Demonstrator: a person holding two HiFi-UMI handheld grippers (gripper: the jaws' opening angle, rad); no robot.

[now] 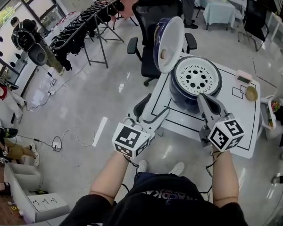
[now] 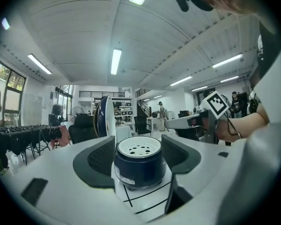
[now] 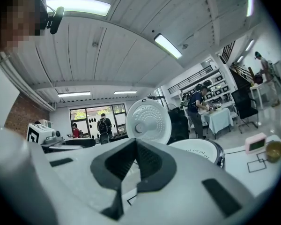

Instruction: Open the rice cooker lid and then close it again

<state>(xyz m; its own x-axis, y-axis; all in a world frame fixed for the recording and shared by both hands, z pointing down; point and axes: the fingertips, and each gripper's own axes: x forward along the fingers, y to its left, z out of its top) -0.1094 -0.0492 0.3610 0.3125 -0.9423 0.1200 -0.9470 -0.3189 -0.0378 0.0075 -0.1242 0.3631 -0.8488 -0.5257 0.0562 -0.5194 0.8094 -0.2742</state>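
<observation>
Lighting bright and even. Ceiling tube lights [image 2: 115, 61] glare toward twelve o'clock in both gripper views. Windows [image 1: 37, 6] admit daylight at ten o'clock, head view. Floor [image 1: 99, 93] glossy with streaked reflections. Heavy fisheye bending; black vignetted corners.

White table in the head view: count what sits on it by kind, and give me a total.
rice cooker, lid up: 1
pink gadget: 1
small bowl: 1
Total: 3

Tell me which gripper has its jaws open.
The left gripper: its jaws stand wide apart, nothing gripped; the right gripper is shut.
</observation>
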